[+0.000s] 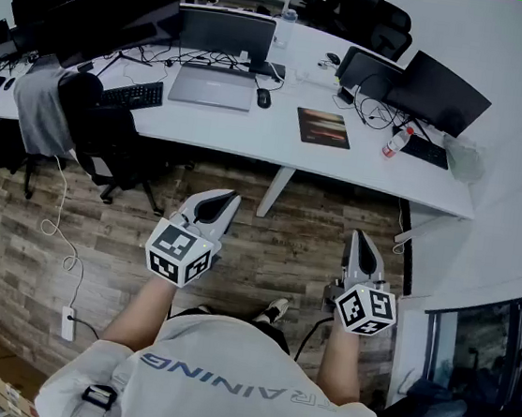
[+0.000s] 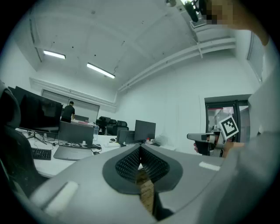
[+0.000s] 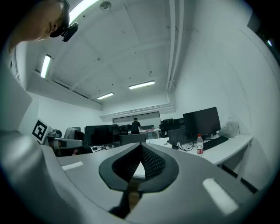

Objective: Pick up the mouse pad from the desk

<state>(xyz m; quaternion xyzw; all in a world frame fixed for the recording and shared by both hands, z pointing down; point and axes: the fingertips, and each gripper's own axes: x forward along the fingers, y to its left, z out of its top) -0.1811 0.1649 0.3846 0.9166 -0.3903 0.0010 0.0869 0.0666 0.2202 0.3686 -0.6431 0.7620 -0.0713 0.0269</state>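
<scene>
Both claws empty. Left claw: jaws together, nothing between. Right claw: same, pads closed on air. Both are held level over the floor, well short of the laptop.

The mouse pad lies flat on the desk, right of the laptop, past the mouse and nearer the front edge than the laptop. Not yet touched.

My read: it's thin, light and floppy, probably with a grippy underside, so it'll droop if lifted from one corner. There's no height to grab from above. Best bet is to open the right claw and pinch the near edge with one jaw slipped under, or drag it until it overhangs first.
</scene>
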